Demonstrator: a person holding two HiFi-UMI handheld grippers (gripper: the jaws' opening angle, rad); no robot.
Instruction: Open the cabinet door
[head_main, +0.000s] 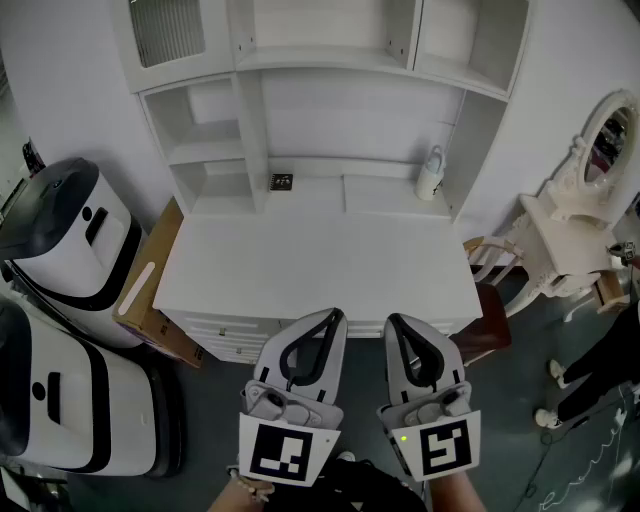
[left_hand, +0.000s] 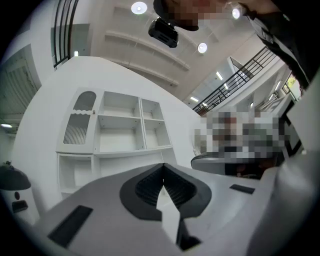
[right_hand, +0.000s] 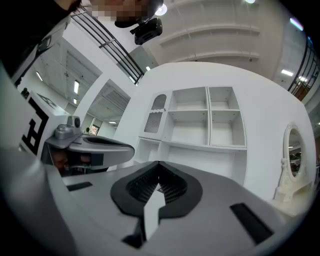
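Beside the counter (head_main: 300, 262), at its far left, stand 2 white-and-black machines (head_main: 70, 235) and a leaning cardboard box (head_main: 150, 285); a wide swing of the left arm toward the hutch (head_main: 330, 110) could clip them. The cabinet door (head_main: 165, 30) sits in the hutch's top-left corner, slatted and apparently shut (its handle is too small to make out).

The left gripper (head_main: 337, 315) hangs well short of the door, over the counter's near edge, with its jaws pressed together on nothing. Just beside it, the right gripper (head_main: 392, 319) is likewise closed and empty. Either one has to spread its jaws before it meets the door; arriving closed, it would likely bump the panel or slide off the handle. The door is high and far back, so a long reach over the counter may pull at an angle and lose its hold.

Further right, a white bottle (head_main: 430, 175) stands on the counter, where the right arm could topple it.

No brand or label is legible. The gripper cubes carry only black-and-white square markers (head_main: 290, 450), and the small dark tag (head_main: 282, 181) on the counter is too small to read.
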